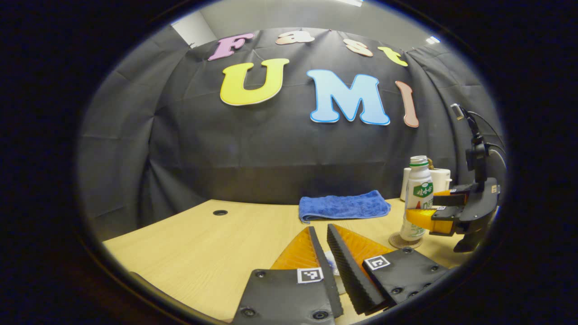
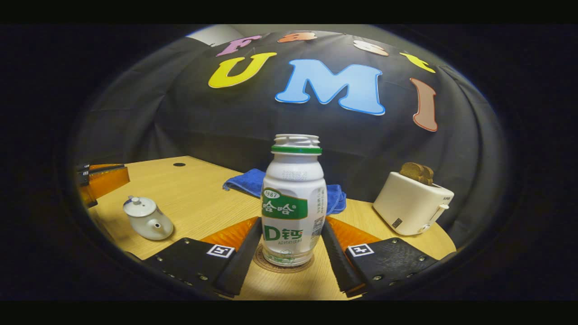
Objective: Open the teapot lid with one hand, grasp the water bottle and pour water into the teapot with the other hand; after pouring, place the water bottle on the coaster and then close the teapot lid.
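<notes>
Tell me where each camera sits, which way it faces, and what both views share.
Left gripper view: rides the left gripper, facing the booth wall over the table; own fingers low, the right gripper around the bottle.
Right gripper view: rides the right gripper, facing the bottle on its coaster, fingers either side; teapot left, toaster right.
Shared: bottle, blue towel, table.

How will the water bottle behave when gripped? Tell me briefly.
The water bottle, tall and narrow on its coaster, probably tips if pushed high. Its smooth sides look slippery. The mouth seems uncapped, so tilting may spill.
</notes>
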